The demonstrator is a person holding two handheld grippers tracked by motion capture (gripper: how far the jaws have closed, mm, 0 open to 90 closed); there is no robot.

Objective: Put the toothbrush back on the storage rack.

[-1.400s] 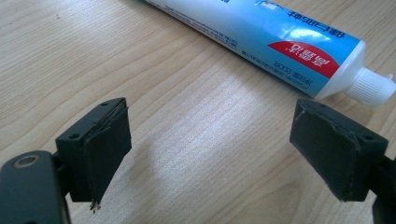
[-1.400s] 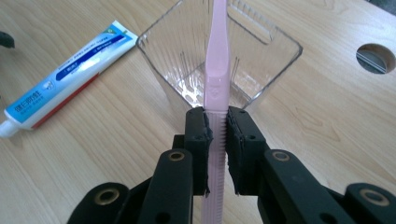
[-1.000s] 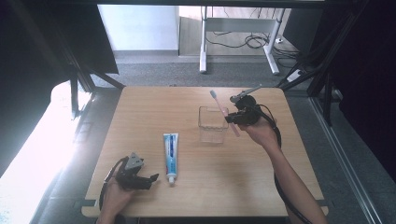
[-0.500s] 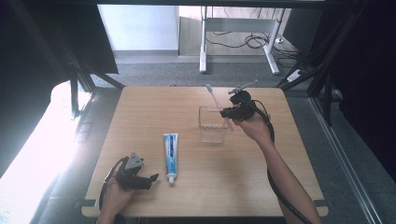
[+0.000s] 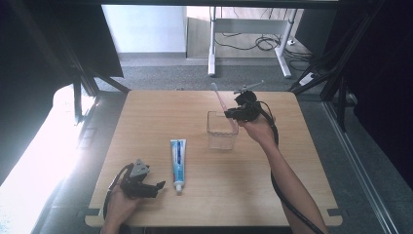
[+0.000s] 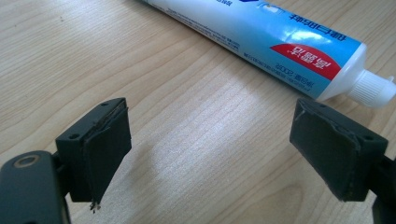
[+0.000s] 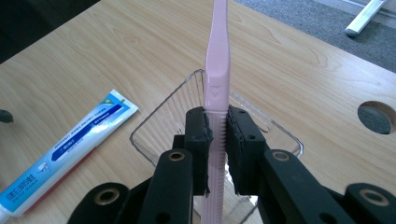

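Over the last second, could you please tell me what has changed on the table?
The right gripper, shut on the pink toothbrush, carried it from the cup's right to over the clear cup. The left gripper, jaws open, and the toothpaste stayed put.

High view: from above the near table (image 5: pixel 146 112) edge, looking forward and down.
Left gripper view: low, close to the wood, facing the toothpaste tube (image 6: pixel 261 35).
Right gripper view: steeply down over the clear container (image 7: pixel 154 126).
Shared: toothpaste tube, tabletop.
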